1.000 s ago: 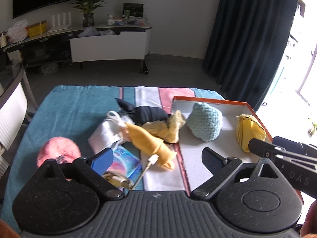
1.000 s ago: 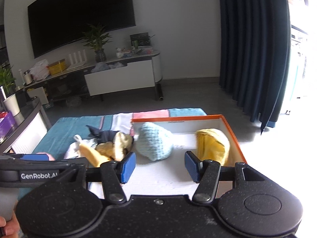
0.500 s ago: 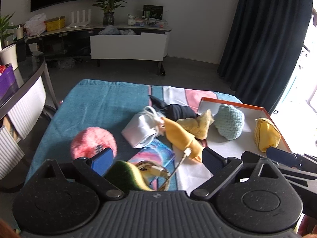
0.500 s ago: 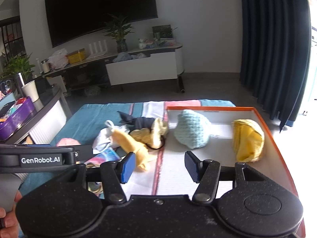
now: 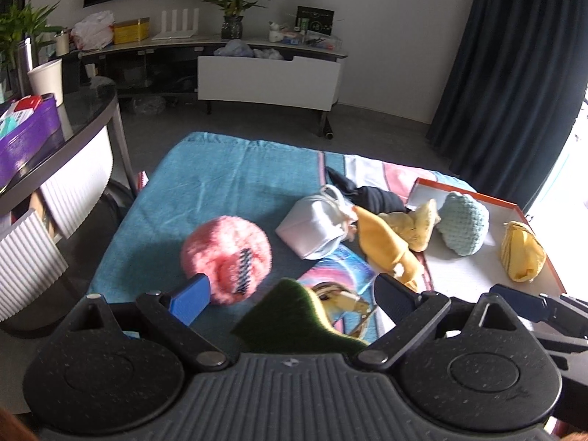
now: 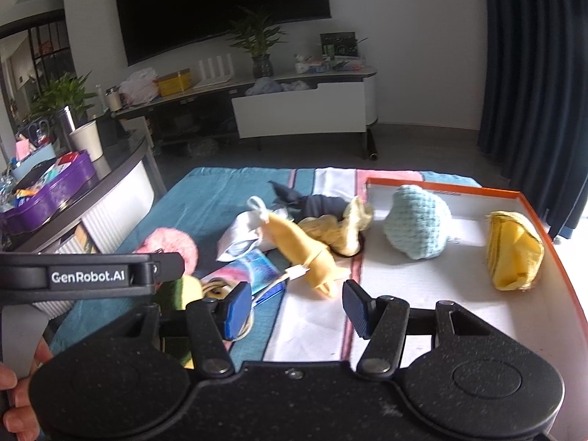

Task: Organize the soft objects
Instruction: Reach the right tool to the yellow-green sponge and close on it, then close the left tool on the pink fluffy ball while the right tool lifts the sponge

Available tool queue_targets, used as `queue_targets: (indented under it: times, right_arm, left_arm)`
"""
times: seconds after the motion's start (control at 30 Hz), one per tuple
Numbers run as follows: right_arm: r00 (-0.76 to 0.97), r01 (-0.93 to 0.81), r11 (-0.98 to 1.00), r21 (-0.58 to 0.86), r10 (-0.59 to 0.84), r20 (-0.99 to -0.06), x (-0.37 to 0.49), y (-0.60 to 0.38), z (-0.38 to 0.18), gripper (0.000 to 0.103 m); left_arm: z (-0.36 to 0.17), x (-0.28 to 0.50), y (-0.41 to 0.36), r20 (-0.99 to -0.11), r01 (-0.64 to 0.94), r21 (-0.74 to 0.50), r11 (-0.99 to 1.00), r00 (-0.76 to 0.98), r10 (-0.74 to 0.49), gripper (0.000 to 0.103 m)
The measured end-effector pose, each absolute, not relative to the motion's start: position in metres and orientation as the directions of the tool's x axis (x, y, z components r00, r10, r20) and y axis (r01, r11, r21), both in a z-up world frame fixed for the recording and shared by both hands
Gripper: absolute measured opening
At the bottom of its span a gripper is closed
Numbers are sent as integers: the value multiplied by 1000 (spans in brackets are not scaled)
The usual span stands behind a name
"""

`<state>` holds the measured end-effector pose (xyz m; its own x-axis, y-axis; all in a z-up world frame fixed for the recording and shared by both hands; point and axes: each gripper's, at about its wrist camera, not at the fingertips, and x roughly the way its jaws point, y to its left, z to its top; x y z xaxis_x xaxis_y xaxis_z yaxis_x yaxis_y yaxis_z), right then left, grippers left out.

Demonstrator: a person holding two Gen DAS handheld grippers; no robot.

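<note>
Left gripper (image 5: 292, 296): held over the near end of the cloth; its fingers are spread wide and nothing is gripped between them.
Right gripper (image 6: 297, 308): held above the near edge of the tray; its fingers stand well apart and nothing is clamped.
Tray (image 6: 551, 237): orange-rimmed and white inside, set on the right part of the striped cloth (image 5: 235, 180).
Blue knitted piece (image 6: 419, 228): lying inside the tray, toward its far left.
Yellow cloth (image 6: 512, 253): lying inside the tray near its right wall, apart from the blue piece.
Pink fluffy ball (image 5: 226, 253): resting on the teal part of the cloth, outside the tray.
Loose pile: a white pouch (image 5: 312, 229), an orange-yellow plush (image 5: 386, 248), a pale yellow piece (image 5: 413, 226) and a dark garment (image 5: 375, 198) are crowded together just left of the tray.
Seen only from the left wrist: the whole pink ball with its dark zip, and a green felt piece (image 5: 290, 316) over a printed horse card (image 5: 341, 286).
Seen only from the right wrist: a hand (image 6: 16, 400) at the lower left edge; the ball is half hidden by the left gripper's body.
</note>
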<state>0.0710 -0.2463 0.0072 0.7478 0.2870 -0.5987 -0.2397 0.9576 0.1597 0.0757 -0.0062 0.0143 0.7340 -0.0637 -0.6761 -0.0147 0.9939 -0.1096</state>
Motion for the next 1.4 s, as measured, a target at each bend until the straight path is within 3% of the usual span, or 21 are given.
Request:
queue_targets:
  times: [0.27, 0.5, 0.9, 0.97, 1.0, 1.1, 1.2, 1.27, 1.37, 1.4]
  right_arm:
    - [693, -317, 927, 198, 369, -619, 66, -226, 0, 68]
    - [590, -428, 857, 287, 505, -630, 62, -207, -9, 78]
    - [500, -449, 835, 318, 530, -684, 78, -185, -32, 78]
    - [483, -454, 820, 348, 555, -677, 81, -183, -33, 65]
    - [482, -452, 815, 363, 565, -669, 81, -182, -34, 52]
    - [481, -447, 805, 390, 584, -654, 82, -183, -33, 47]
    - [492, -459, 795, 395, 599, -632, 78, -183, -30, 44]
    - [512, -455, 807, 376, 582, -631, 75, -184, -27, 42]
    - [528, -447, 808, 384, 585, -615, 71, -190, -19, 40]
    - [534, -448, 808, 383, 585, -610, 70, -193, -17, 39]
  left_arm:
    - [4, 76, 27, -695, -85, -96, 992, 719, -5, 99]
    - [-7, 92, 47, -714, -90, -74, 993, 700, 10, 101]
    - [-33, 138, 54, -751, -40, -73, 997, 659, -29, 103]
    - [-36, 143, 53, -752, -28, -62, 998, 659, -29, 103]
    - [-38, 145, 54, -752, -25, -66, 997, 658, -33, 103]
    - [-42, 151, 57, -754, -35, -101, 994, 655, -53, 102]
    - [-45, 154, 58, -751, -17, -139, 990, 653, -94, 87]
    - [-45, 154, 56, -748, 7, -165, 986, 651, -130, 66]
    - [-39, 148, 51, -736, 26, -168, 985, 662, -143, 50]
    - [-37, 145, 50, -731, 29, -171, 985, 667, -146, 50]
